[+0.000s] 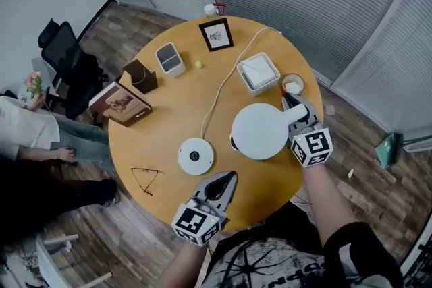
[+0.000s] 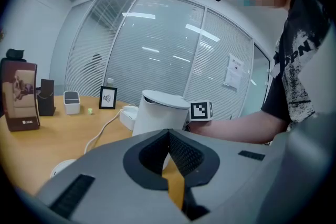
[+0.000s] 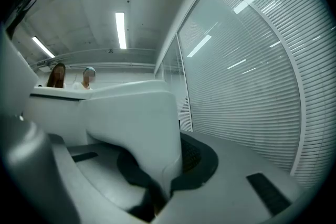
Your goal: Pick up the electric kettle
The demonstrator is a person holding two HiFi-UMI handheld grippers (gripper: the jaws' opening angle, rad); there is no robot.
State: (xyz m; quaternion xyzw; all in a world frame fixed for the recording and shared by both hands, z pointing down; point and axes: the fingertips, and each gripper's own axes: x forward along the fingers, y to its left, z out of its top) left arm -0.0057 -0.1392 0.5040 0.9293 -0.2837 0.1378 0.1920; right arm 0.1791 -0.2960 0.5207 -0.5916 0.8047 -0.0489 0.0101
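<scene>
Electric kettle [image 1: 260, 130], white with the lid shut, sits upright over the right part of the round table [image 1: 169, 114]; whether its bottom touches the wood cannot be made out. Right gripper [image 1: 295, 110] comes in level at the kettle's right side, jaws clamped on the kettle's handle [image 3: 139, 118], which fills the gap between the pads in the right gripper view. Left gripper [image 1: 229, 179] is near the kettle on the person's side and apart from it, pointing at it and tilted slightly down; its pads meet at the tips with nothing between them. Round white base [image 1: 196, 156] lies flat just beside the kettle on its left. The base's cord [image 1: 219, 88] runs past the kettle's far-left side. A square white box [image 1: 258, 72] sits just beyond the kettle, with a small cup [image 1: 293, 84] to the kettle's far right. A picture frame [image 1: 217, 34] stands well beyond the kettle, and a book [image 1: 120, 104] lies well to its left.
</scene>
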